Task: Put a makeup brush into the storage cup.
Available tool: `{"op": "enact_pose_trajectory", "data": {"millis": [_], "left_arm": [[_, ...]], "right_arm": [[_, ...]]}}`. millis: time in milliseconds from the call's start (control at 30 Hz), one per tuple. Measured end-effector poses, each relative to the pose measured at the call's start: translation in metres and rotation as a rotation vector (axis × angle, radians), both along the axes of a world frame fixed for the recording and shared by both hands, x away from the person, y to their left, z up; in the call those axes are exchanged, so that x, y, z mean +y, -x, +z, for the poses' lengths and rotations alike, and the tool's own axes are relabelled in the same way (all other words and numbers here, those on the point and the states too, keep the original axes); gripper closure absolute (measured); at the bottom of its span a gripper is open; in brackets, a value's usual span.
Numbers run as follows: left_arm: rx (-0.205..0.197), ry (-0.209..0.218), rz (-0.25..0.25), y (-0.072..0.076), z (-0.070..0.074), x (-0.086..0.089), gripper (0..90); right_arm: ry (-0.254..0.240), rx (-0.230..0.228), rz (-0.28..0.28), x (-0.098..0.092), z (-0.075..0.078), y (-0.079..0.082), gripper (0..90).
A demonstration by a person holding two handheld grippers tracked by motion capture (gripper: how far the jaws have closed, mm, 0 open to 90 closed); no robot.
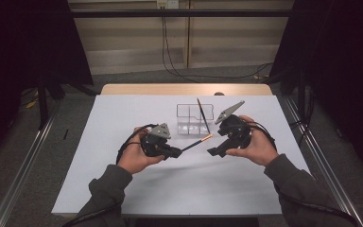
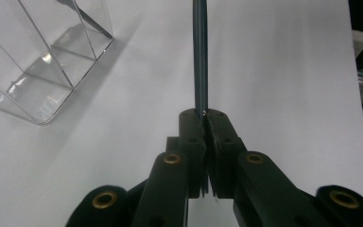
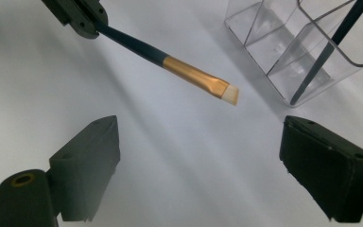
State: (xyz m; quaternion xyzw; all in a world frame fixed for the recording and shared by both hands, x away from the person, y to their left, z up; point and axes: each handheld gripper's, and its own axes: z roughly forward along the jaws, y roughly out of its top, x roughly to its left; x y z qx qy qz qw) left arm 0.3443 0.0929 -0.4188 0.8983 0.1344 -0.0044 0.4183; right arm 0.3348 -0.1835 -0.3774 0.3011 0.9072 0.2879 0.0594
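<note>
The left gripper has its jaws closed tight on the dark blue handle of a slim paintbrush with a copper-coloured ferrule and pale flat bristles. In the left gripper view the handle runs straight out from between the two pressed-together jaws and away over the white desk. In the high view the brush slants up from those jaws toward a clear plastic organiser box with several compartments, its bristle end stopping just short of the box's near edge.

The right gripper holds nothing; its jaws stand wide apart. In the right gripper view the brush's ferrule and bristles hang beyond and above the gap between those two jaws, apart from both pads, with the organiser box just beyond the bristle tip. A second dark, thin brush stands tilted inside the box, leaning against its wall.

Both grippers sit on the near side of the box, the left one to its left, the right one below its right corner.
</note>
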Motion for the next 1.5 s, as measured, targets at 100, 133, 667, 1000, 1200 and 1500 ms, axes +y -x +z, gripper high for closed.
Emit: {"op": "enact_pose_trajectory", "data": {"millis": [100, 133, 667, 1000, 1200, 1500], "left_arm": [[0.000, 0.015, 0.004, -0.001, 0.002, -0.001, 85.9], [0.004, 0.035, 0.013, -0.001, 0.001, -0.002, 85.9], [0.015, 0.173, 0.116, -0.001, -0.004, -0.002, 86.0], [0.008, 0.240, 0.166, 0.002, -0.005, -0.003, 86.0], [0.015, 0.273, 0.182, 0.004, -0.010, -0.005, 86.0], [0.005, 0.304, 0.193, 0.006, -0.009, -0.010, 86.0]], "right_arm": [[-0.020, -0.003, -0.023, -0.003, -0.001, 0.000, 14.0], [-0.026, -0.002, -0.024, -0.003, -0.001, 0.001, 14.2], [-0.126, -0.027, -0.051, -0.011, -0.005, 0.005, 15.4], [-0.179, -0.033, -0.067, -0.009, -0.006, 0.006, 16.8], [-0.227, -0.059, -0.080, -0.009, -0.003, 0.006, 19.8], [-0.282, -0.087, -0.098, -0.009, 0.000, 0.005, 21.0]]}}
